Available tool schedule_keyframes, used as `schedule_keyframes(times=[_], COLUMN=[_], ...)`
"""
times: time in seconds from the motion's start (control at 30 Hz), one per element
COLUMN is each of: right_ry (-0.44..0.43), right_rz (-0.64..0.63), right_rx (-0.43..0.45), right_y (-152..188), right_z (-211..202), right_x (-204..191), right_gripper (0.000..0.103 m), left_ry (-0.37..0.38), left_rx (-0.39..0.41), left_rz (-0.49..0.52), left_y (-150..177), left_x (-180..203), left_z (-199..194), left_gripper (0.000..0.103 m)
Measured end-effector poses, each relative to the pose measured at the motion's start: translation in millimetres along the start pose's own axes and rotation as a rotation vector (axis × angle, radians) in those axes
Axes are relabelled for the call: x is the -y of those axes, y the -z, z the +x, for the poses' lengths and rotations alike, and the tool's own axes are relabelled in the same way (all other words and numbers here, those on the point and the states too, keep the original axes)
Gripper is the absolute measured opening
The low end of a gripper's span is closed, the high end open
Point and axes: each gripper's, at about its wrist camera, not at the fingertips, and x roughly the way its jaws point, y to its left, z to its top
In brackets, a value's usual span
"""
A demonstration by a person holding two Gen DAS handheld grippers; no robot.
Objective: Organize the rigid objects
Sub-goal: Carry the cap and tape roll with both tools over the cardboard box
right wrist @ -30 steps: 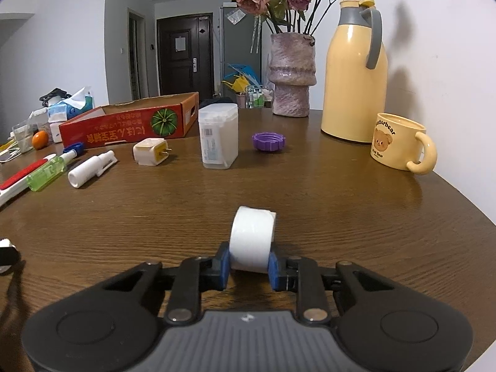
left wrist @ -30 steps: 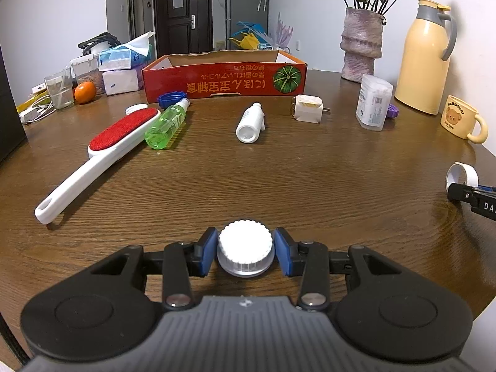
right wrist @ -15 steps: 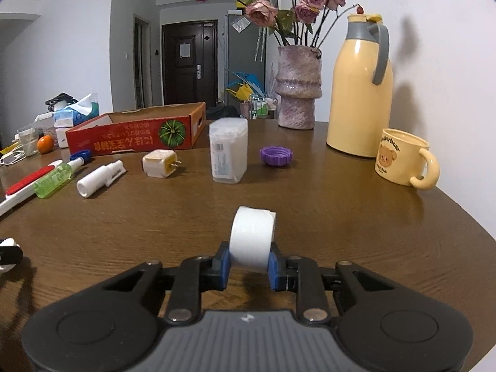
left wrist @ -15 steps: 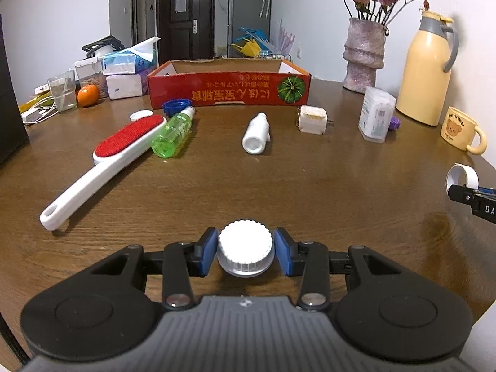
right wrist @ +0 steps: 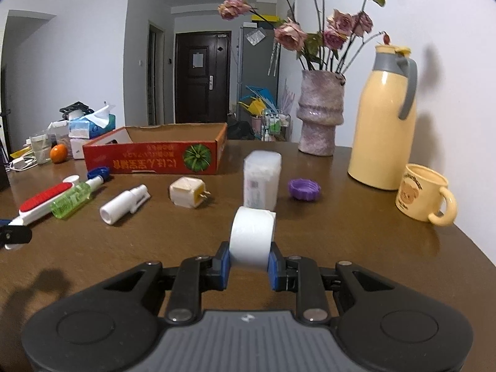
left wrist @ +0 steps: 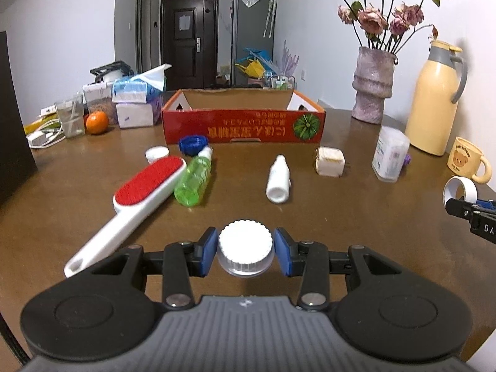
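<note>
1. Left gripper [left wrist: 245,251]: blue pads pressed on both sides of a white ridged cap [left wrist: 245,247], held clear above the brown wooden table [left wrist: 356,204].
2. Right gripper [right wrist: 249,262]: jaws narrow, clamped on the flat sides of a white tape roll [right wrist: 252,235], roll upright on edge between the pads, lifted off the tabletop.
3. Open red cardboard box [left wrist: 243,121] toward the far edge of the table, printed lettering upside down, inside hidden from both views.
4. Just in front of the box's left end: blue cap [left wrist: 192,145] and small white lid [left wrist: 157,153], close together.
5. Lint brush [left wrist: 136,198] with red pad and white handle, lying slanted, handle toward the near left edge; green spray bottle [left wrist: 193,183] touching its right side.
6. White spray bottle [left wrist: 278,179] on its side near the table's middle; white plug adapter [left wrist: 330,161] to its right.
7. Clear plastic container [left wrist: 389,153] upright further right, purple cap [right wrist: 303,188] just beside it.
8. Along the right edge by the wall: vase of dried roses [left wrist: 372,88], yellow thermos jug [left wrist: 434,99], yellow bear mug [left wrist: 468,159].
9. Far left corner: tissue boxes [left wrist: 136,99], a glass [left wrist: 70,119], an orange [left wrist: 97,122].
</note>
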Motion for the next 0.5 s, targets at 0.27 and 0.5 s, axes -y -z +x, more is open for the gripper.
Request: schedule_keyframes(times=[0.27, 0.5], right_ry=[-0.011, -0.023], right_rz=[-0.020, -0.025], right_rx=[0.026, 0.045], right_y=[-24.5, -46.8], right_z=[8.1, 23.5], right_x=[-22.8, -40.2], right_gripper=[0.023, 0.023], left_ry=[0.009, 0.012], left_rx=[0.023, 0.050], left_rz=[-0.013, -0.023], left_y=[-26.7, -50.3], left_x=[-17.4, -28.4], left_z=[9.8, 19.2], left_gripper=[0.041, 0.041])
